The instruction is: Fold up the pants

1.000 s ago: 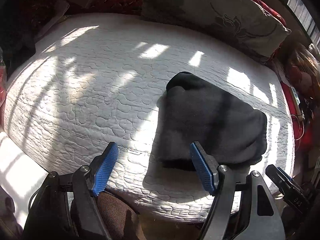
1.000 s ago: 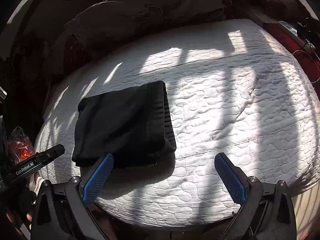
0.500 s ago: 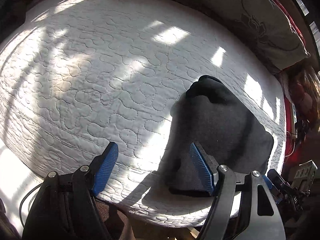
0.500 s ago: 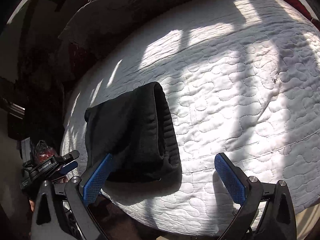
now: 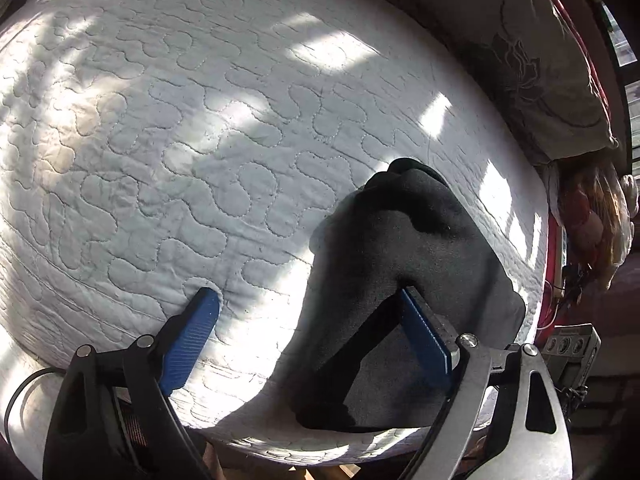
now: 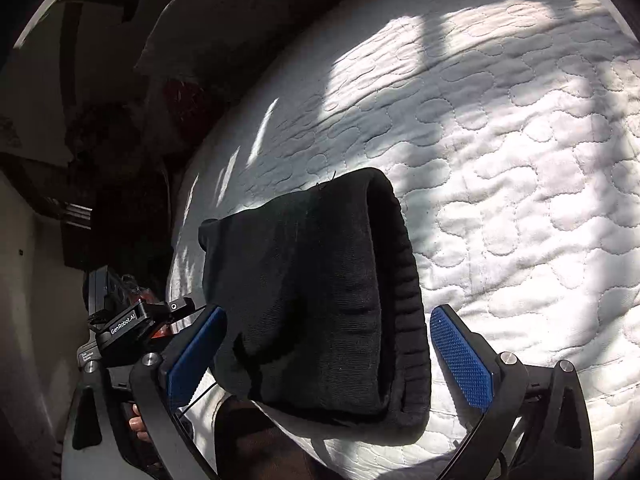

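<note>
The black pants (image 5: 404, 292) lie folded into a thick rectangle near the front edge of a white quilted mattress (image 5: 180, 140). In the right wrist view the pants (image 6: 320, 292) show their ribbed waistband along the right side. My left gripper (image 5: 312, 336) is open; its right finger rests over the pants, its left finger is over bare mattress. My right gripper (image 6: 332, 356) is open with the near end of the pants between its fingers, not pinched. The left gripper also shows in the right wrist view (image 6: 132, 324).
A large grey-brown pillow (image 5: 532, 60) lies along the far side of the mattress, also seen in the right wrist view (image 6: 240, 20). Red bedding and clutter (image 5: 588, 216) sit at the right. The mattress front edge drops off just below both grippers.
Both grippers have moved forward and down, closer to the pants. The right gripper now straddles the near end of the pants; the left gripper's right finger now overlaps them. Both stay open.
</note>
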The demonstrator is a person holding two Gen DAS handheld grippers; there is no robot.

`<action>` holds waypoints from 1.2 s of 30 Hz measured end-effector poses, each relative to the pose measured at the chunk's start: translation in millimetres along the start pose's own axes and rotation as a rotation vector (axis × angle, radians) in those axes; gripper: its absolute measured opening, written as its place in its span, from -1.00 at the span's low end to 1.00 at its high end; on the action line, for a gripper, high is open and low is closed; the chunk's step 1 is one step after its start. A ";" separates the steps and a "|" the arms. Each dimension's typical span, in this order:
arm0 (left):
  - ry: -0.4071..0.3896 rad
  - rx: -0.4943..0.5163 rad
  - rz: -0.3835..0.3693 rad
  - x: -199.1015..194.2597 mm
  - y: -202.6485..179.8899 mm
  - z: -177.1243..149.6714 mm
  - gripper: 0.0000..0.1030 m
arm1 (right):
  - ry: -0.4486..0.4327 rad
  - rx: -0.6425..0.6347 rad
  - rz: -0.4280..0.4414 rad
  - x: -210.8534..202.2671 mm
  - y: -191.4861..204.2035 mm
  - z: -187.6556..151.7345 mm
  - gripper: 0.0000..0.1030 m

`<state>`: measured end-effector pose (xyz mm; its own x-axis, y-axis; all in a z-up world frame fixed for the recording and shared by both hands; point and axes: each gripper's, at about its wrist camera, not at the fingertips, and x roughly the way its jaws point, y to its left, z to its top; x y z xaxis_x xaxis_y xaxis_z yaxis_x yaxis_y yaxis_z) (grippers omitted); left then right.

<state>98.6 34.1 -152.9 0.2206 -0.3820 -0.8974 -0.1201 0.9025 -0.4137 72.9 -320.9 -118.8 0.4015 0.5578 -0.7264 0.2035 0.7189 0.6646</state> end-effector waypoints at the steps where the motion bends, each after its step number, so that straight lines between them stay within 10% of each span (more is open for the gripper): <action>1: -0.003 -0.001 -0.016 0.3 -0.8 -0.5 0.88 | 0.001 -0.007 0.006 2.4 0.5 1.1 1.00; 16: 0.141 0.020 -0.287 20.8 -18.5 -1.3 0.92 | -0.021 0.019 0.137 -6.7 -23.4 -3.7 0.89; 23: 0.217 0.031 -0.392 23.0 -25.0 -13.8 -0.19 | 0.006 0.114 0.127 -5.1 -41.4 4.1 0.08; 36: 0.160 0.080 -0.423 -22.8 -34.1 -2.3 -0.35 | 0.001 0.214 0.227 -27.0 -49.8 -25.9 -0.27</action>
<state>95.5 11.5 -118.7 0.0811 -0.7407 -0.6670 0.0248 0.6705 -0.7415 28.8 -361.1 -136.8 0.4571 0.6950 -0.5550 0.2925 0.4718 0.8318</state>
